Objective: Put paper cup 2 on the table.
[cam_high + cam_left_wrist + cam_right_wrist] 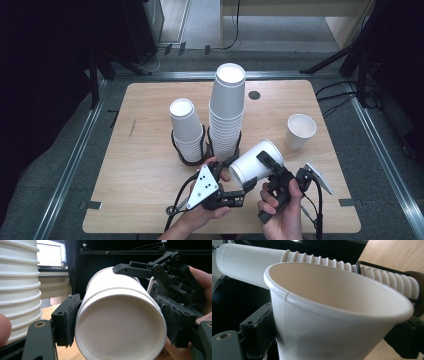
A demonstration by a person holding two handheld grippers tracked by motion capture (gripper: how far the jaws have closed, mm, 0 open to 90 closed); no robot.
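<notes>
Paper cup held by both grippers over a wooden table in a dark room.

Dark grey floor and black stands surround the light wooden table (150,165), which has a small dark disc (254,95) near its far edge. On it stand a tall cup stack (227,112), a shorter stack (187,132) and a lone upright cup (300,131). Above the near edge, the tilted white cup (256,161) is clamped at its base by the left gripper (239,192) and gripped near its rim by the right gripper (272,167).

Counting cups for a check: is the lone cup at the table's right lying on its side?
No, the lone cup stands upright, mouth up.
</notes>
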